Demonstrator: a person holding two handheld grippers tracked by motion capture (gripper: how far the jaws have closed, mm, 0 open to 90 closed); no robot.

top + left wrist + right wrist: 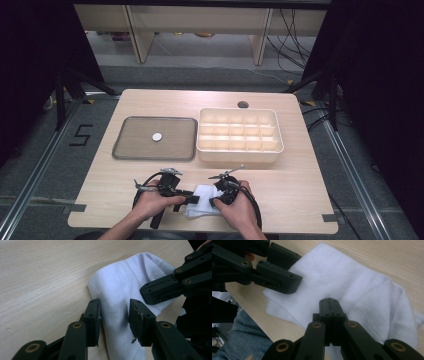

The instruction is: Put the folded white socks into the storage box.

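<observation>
Now I am working at the near edge of the wooden table [280,200], well short of the grey tray [130,150] with its small white disc [157,136] and of the cream compartment box [272,150] beside it, neither of which I am touching; the thing in hand is the white cloth [202,200], a soft folded piece lying flat on the wood between my two hands, close to the table's front edge; I am judging the step to be a fold or a gathering of it, so both tongs need a true bite on fabric and not on the board; my right gripper [329,305] is resting over the cloth with its jaws pressed fully together, and whether a pinch of fabric is caught between them I cannot tell, so I am treating it as a pin holding the cloth down rather than as a sure grip; my left gripper [114,312] is standing about half wide, straddling a raised ridge of the cloth with its pads not yet pressing on it; to do this well I am wanting the left to close squarely on that ridge, keeping its tips just off the wood, taking both layers, and moving slowly against the right so the cloth is not dragged out flat.
</observation>
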